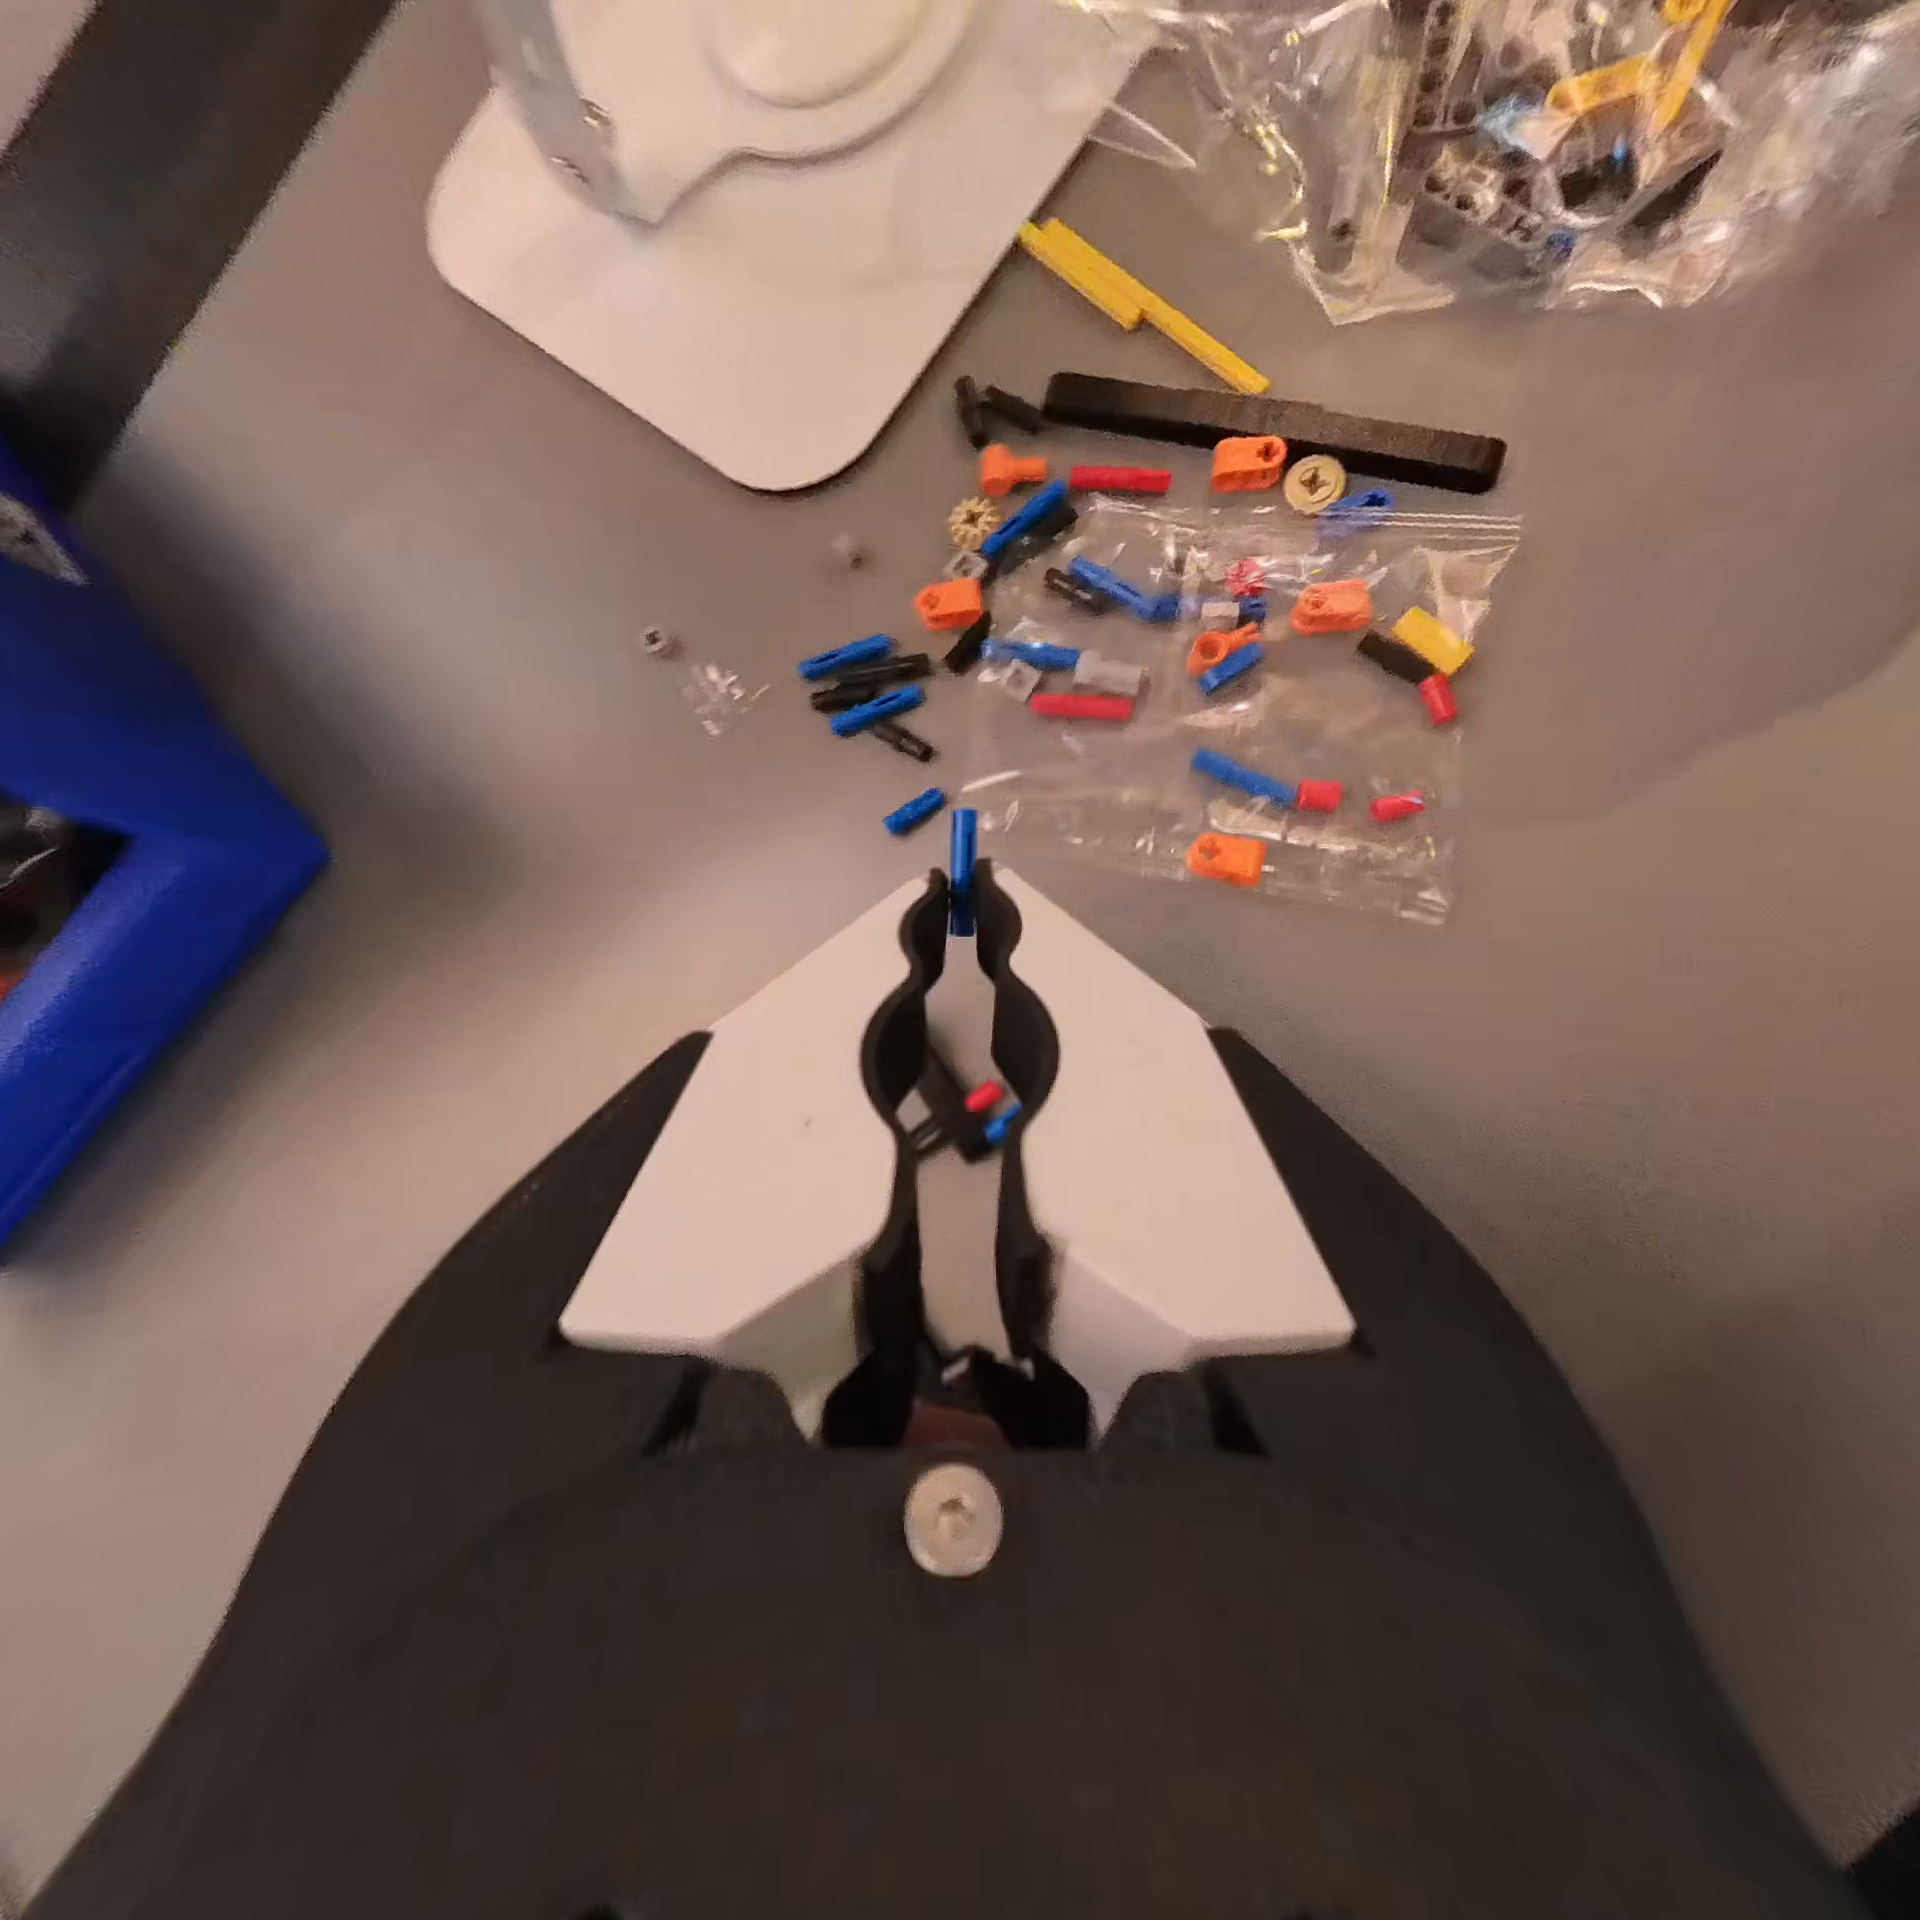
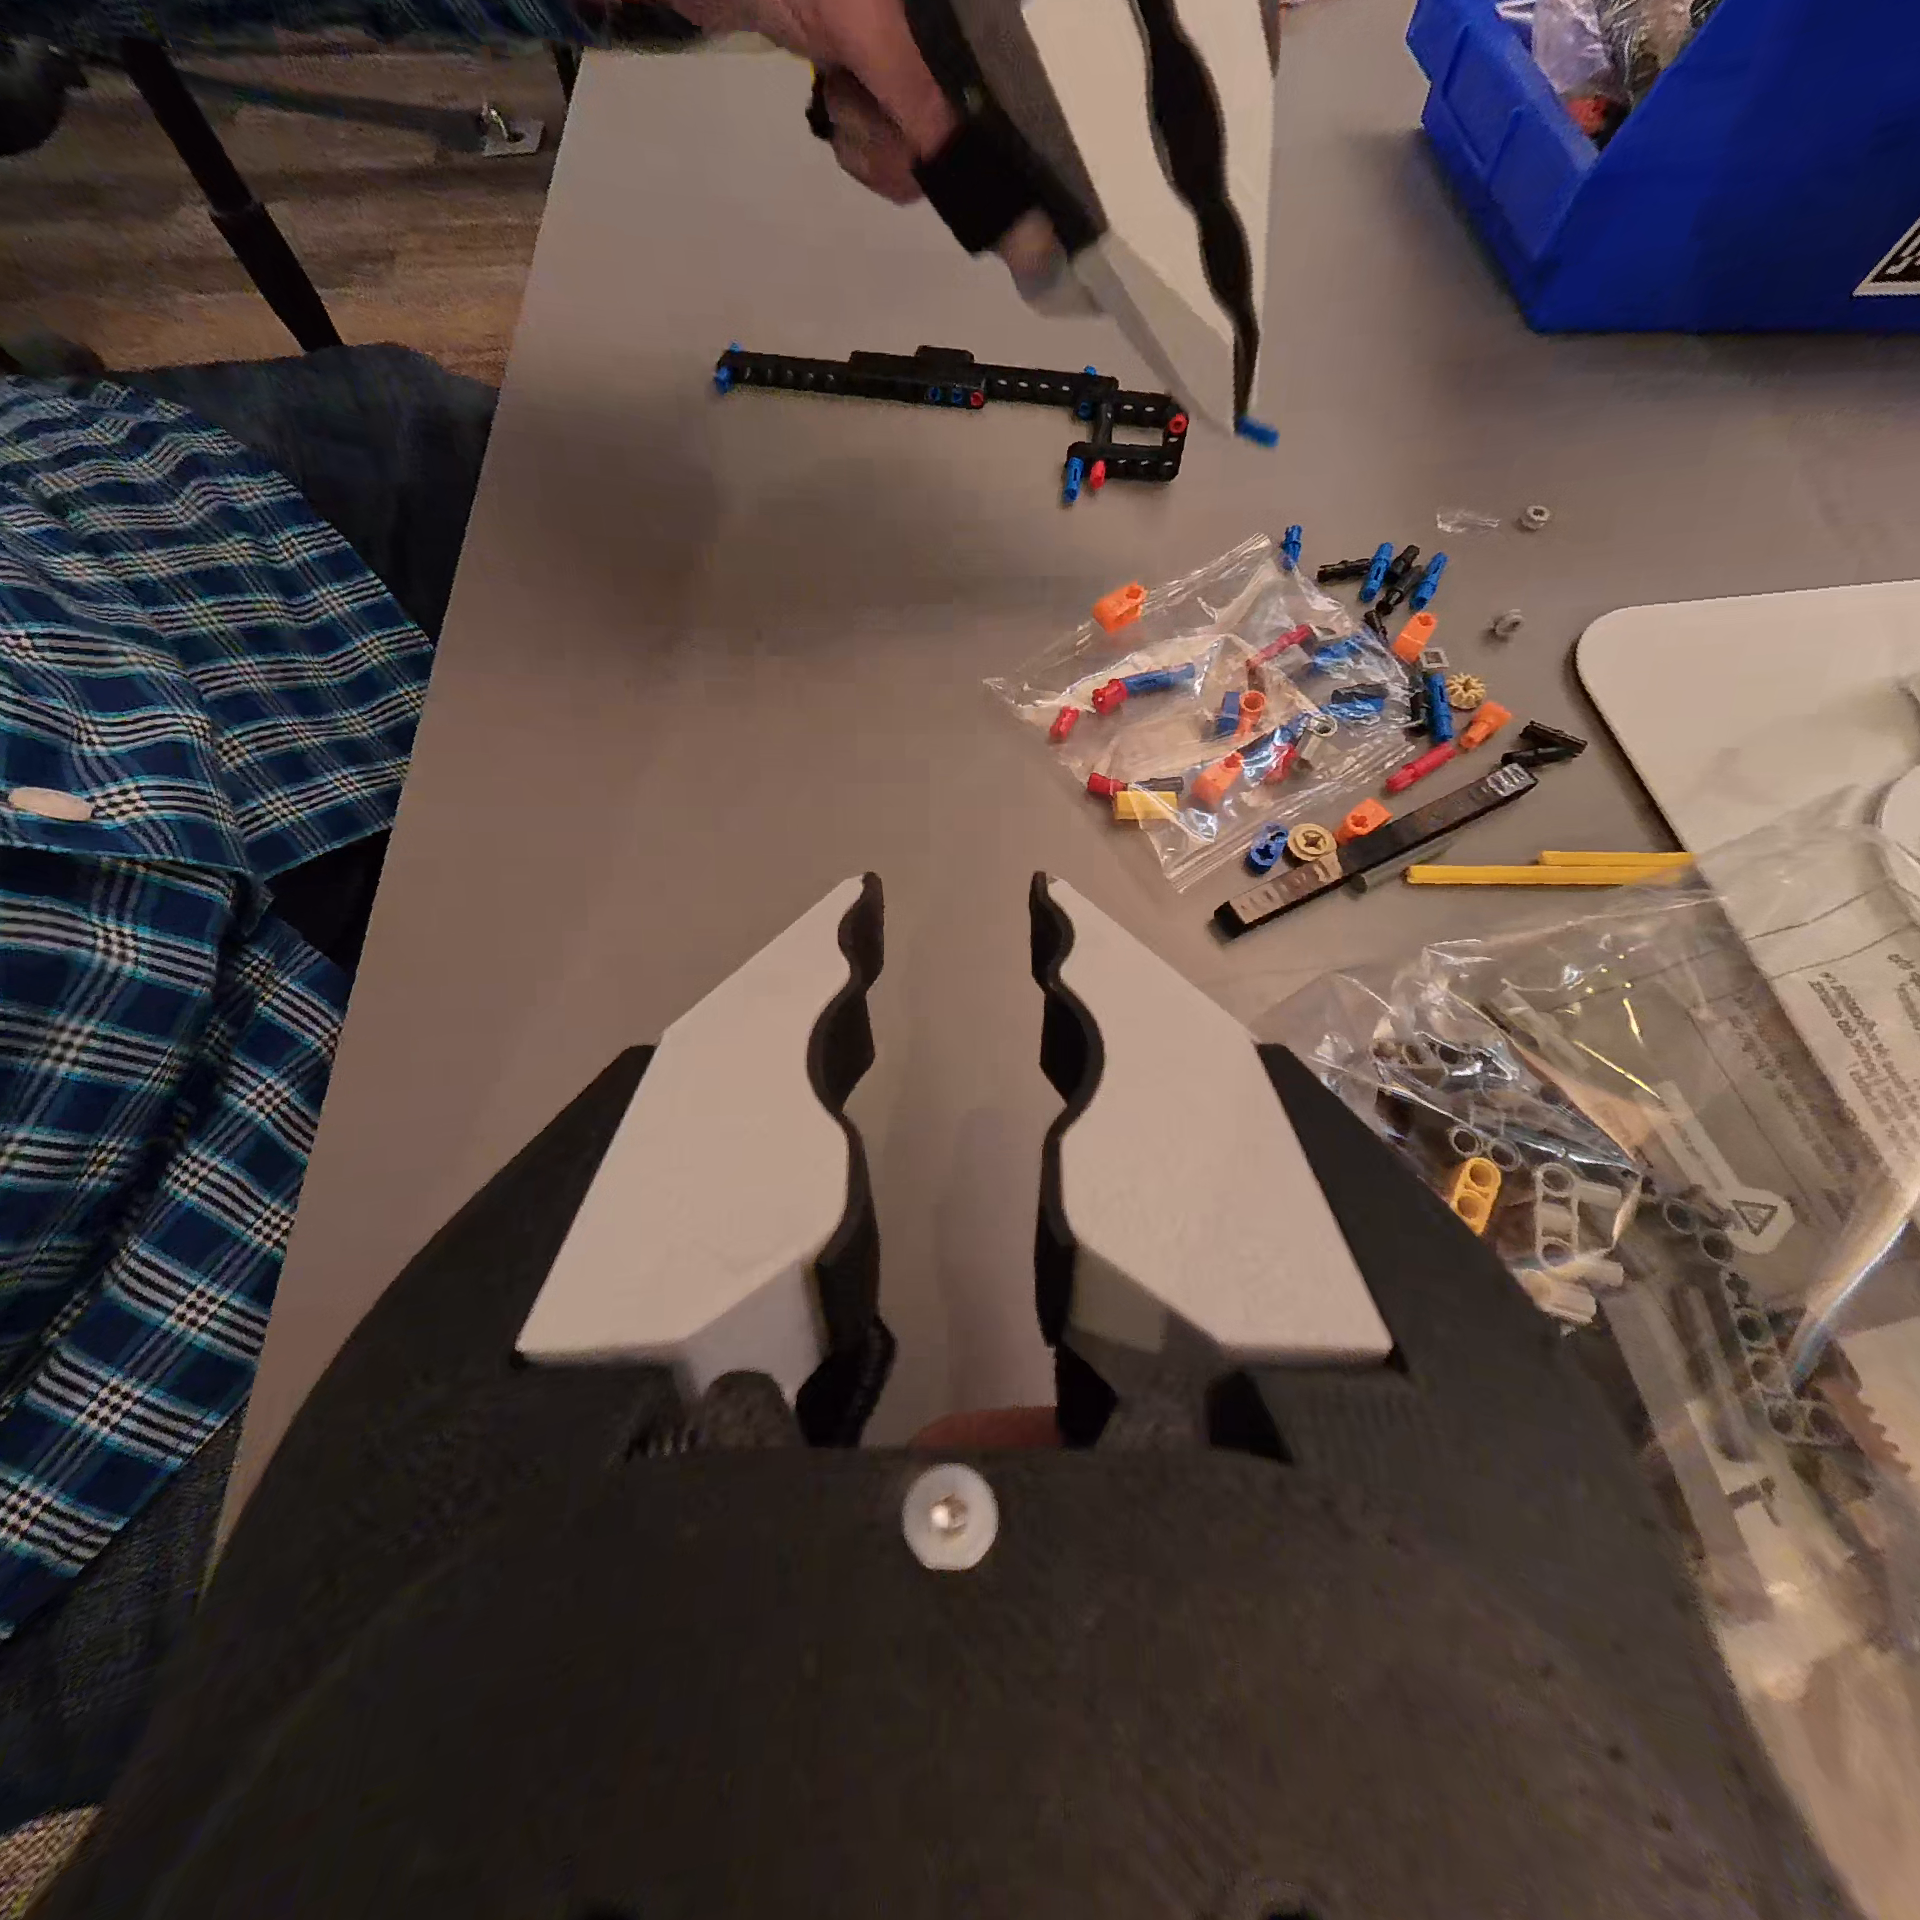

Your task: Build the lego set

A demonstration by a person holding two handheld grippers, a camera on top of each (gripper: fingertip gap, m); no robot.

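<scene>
My left gripper [image 1: 961, 883] is shut on a small blue pin [image 1: 963, 844] that sticks out past its tips. It hangs above the grey table, and in the right wrist view [image 2: 1247, 416] it hovers just right of a black beam assembly [image 2: 935, 382] with blue and red pins. Part of that assembly shows between the fingers in the left wrist view [image 1: 977, 1117]. My right gripper [image 2: 956, 894] is open and empty above the table's near part. Loose blue, orange, red and black pieces lie on and around a small clear bag [image 1: 1226, 707], which also shows in the right wrist view [image 2: 1205, 717].
A blue bin [image 2: 1704, 177] stands at the far right of the table. A white base plate [image 1: 727, 312], yellow axles [image 1: 1132, 296], a long black beam [image 1: 1278, 431] and a larger bag of parts [image 2: 1621, 1226] lie near. A person in a plaid shirt [image 2: 156, 727] sits at the left edge. My hands' fingertips stand some 20 cm from each other.
</scene>
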